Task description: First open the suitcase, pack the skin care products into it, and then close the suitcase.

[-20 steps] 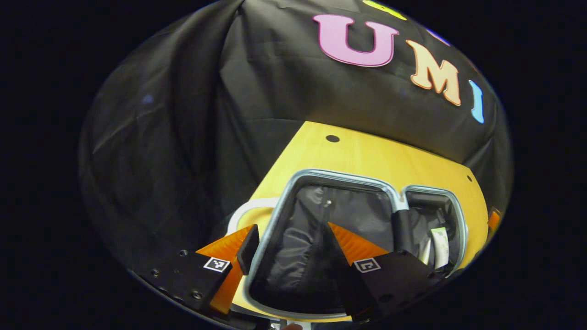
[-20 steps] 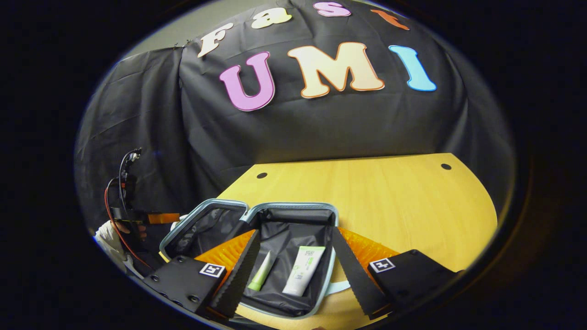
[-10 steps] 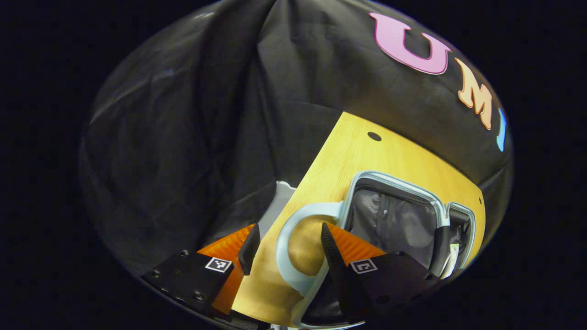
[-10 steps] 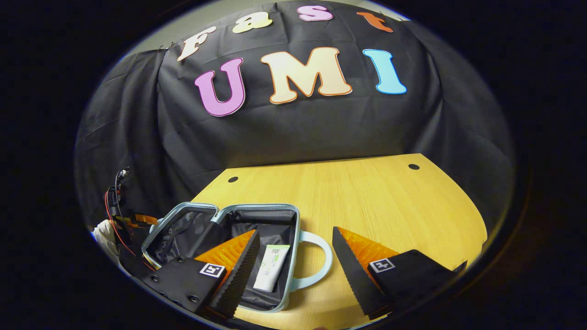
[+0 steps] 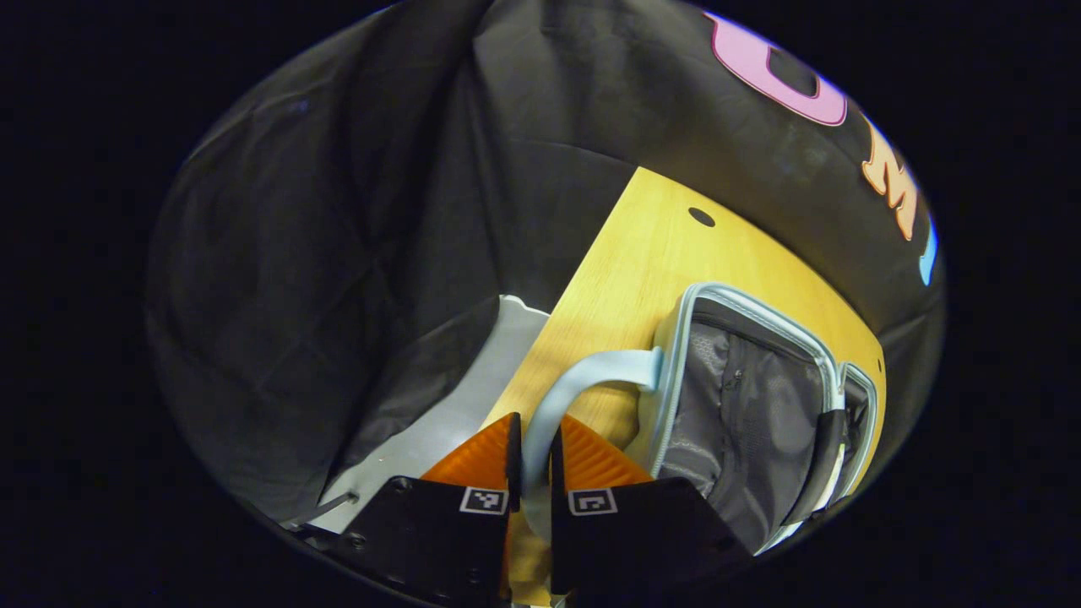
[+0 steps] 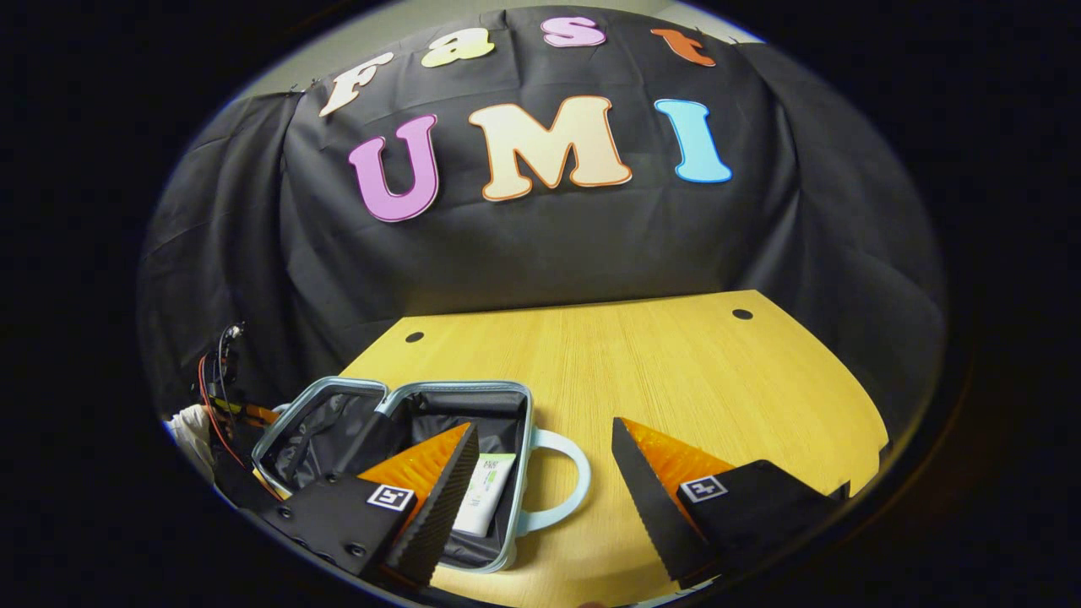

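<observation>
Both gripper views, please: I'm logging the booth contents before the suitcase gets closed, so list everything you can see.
Suitcase: one, pale blue shell with black lining, lying open on the table's left part.
Suitcase handles: two, pale blue; one between the left gripper's fingers, one lying free on the table.
Tube: one, white with green print, inside the suitcase.
Table: one, light wood.
Left gripper: shut on a suitcase handle.
Right gripper: open, above the table.
</observation>
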`<state>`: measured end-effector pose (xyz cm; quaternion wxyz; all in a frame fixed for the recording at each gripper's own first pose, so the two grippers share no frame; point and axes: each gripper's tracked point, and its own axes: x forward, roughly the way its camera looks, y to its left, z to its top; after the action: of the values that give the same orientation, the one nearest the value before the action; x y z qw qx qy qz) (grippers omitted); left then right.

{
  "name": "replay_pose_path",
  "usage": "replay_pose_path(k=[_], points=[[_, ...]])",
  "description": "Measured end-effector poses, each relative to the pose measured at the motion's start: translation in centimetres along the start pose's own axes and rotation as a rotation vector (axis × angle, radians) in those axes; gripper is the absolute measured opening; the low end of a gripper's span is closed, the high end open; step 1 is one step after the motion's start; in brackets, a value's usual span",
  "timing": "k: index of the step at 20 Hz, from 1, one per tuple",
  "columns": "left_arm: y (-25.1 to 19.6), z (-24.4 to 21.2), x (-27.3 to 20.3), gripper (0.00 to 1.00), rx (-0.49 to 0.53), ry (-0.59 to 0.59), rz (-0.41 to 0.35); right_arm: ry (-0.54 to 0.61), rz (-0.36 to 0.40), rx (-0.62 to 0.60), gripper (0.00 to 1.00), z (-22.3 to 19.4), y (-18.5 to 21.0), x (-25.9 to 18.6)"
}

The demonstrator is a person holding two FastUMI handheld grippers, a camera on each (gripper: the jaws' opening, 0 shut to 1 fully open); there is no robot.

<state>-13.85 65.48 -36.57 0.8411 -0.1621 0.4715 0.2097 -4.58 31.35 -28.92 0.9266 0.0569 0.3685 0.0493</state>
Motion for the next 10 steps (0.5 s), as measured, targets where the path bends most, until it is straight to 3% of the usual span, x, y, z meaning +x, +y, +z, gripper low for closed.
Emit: replay_pose_path(k=[3,10], points=[[-0.7,1.2,-2.2,0.03,0.030,-0.041,-0.005,-0.036,0.000,-0.014,0.98,0.8,-0.1,0.1],[-6.6,6.9,-11.4,0.02,0.017,-0.237,-0.157,-0.070,0.039,-0.011,0.98,2.0,-0.4,0.3]])
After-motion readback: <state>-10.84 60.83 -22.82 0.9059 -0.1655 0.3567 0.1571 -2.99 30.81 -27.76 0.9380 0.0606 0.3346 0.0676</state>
